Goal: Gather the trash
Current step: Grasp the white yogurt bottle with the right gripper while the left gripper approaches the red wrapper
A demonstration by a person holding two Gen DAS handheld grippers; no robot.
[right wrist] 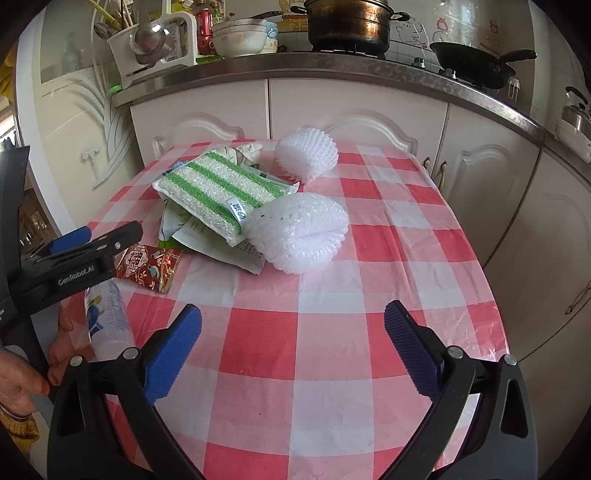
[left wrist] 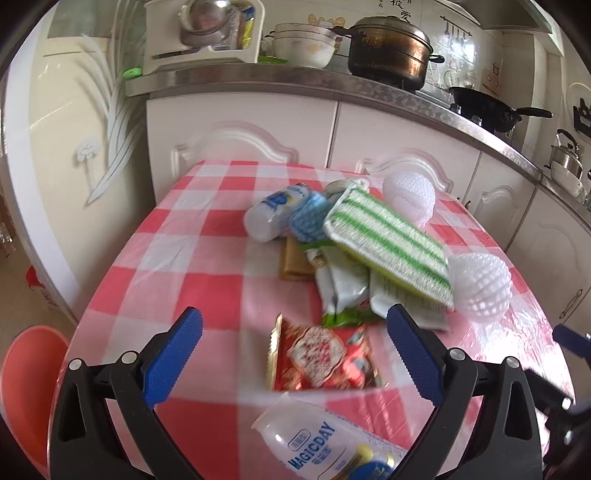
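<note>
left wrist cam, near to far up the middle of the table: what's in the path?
MAGICDAY bottle → red snack wrapper → white-and-green pouches → green-striped cloth → far white foam net. Both grippers are open.

Behind the checked desk point(right wrist: 332, 332), white cabinet doors point(right wrist: 354, 110) carry a steel-edged counter point(right wrist: 332, 62) holding a lidded pot point(right wrist: 351, 22), stacked bowls point(right wrist: 240, 37), a black wok point(right wrist: 476, 62) and a utensil rack point(right wrist: 147, 44); an orange basin point(left wrist: 22, 387) sits below, left.
</note>
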